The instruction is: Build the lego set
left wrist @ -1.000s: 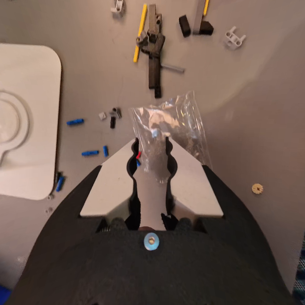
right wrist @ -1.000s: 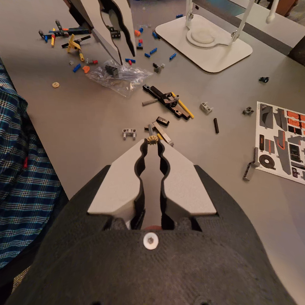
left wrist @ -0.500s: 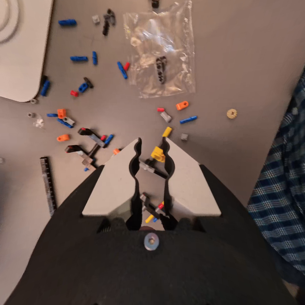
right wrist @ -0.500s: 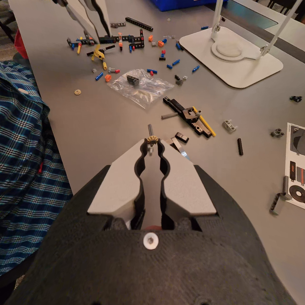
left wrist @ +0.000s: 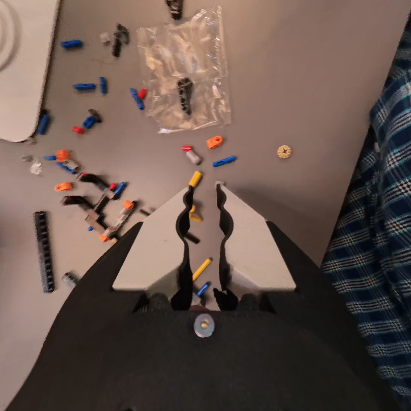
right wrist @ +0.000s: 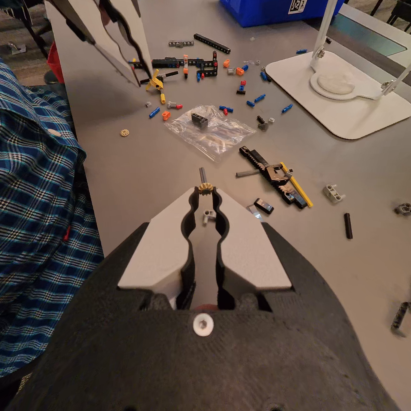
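1. The right gripper (right wrist: 205, 189) pinches a tan bevel gear (right wrist: 205, 189) between its fingertips; a grey axle (right wrist: 202, 174) runs through the gear and sticks out ahead of it, above the grey table (right wrist: 133, 173).
2. The left gripper (left wrist: 203, 185) has its jaws spread with nothing between them. In the right wrist view its tips hang over a yellow-and-black sub-assembly (right wrist: 156, 83) near the table's far left; whether they touch it is unclear.
3. A clear plastic bag (right wrist: 211, 131) lies mid-table with a dark grey beam (right wrist: 199, 117) on or in it.
4. Right of the bag lies a black toothed rack assembly (right wrist: 273, 176) with a yellow axle (right wrist: 297, 184) along its side.
5. A second tan gear (left wrist: 284, 152) lies alone near the table edge, beside a person's blue plaid shirt (right wrist: 33, 178).
6. Small blue, red and orange pins and connectors are scattered around the bag; a long black beam (left wrist: 44, 251) lies at the left in the left wrist view.
7. A white stand base (right wrist: 333, 106) sits at far right, and a blue bin (right wrist: 266, 11) at the far edge.
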A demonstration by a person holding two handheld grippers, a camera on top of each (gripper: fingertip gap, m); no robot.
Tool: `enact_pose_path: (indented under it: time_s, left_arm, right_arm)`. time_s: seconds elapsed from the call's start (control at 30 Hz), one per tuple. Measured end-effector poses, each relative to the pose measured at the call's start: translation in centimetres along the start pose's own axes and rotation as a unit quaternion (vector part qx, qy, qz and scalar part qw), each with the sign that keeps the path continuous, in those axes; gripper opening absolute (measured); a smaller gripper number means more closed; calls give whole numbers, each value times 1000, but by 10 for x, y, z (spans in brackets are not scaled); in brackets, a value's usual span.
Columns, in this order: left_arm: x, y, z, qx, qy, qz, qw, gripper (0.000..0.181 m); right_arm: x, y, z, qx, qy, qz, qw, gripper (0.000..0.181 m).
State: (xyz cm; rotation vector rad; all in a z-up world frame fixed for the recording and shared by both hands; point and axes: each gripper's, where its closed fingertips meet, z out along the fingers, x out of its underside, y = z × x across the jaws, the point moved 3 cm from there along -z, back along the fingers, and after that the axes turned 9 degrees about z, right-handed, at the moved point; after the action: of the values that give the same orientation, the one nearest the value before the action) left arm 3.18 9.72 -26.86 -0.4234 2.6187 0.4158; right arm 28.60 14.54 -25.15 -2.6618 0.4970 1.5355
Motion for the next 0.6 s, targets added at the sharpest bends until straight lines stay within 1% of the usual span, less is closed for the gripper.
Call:
enact_pose_path:
  time_s: [0.07,0.17,0.3,0.43,0.6]
  left_arm:
    - [6,19,-12,-34,-12,-26,999,20]
    - [23,54,-29,-96,-14,-55,994,25]
    - [45,97,-39,-141,-21,-95,985,29]
    - [52,124,-31,-148,-24,-104,983,32]
    - [37,144,-8,-151,-35,-94,983,33]
  right_arm:
    - [1,-1,2,-5,-4,8,1000,10]
    - [2,-2,3,-12,-14,23,1000,10]
    - [3,-3,4,-18,-24,38,999,9]
    - [6,-6,4,-18,-26,47,998,9]
    - [11,-7,7,-23,-28,56,998,9]
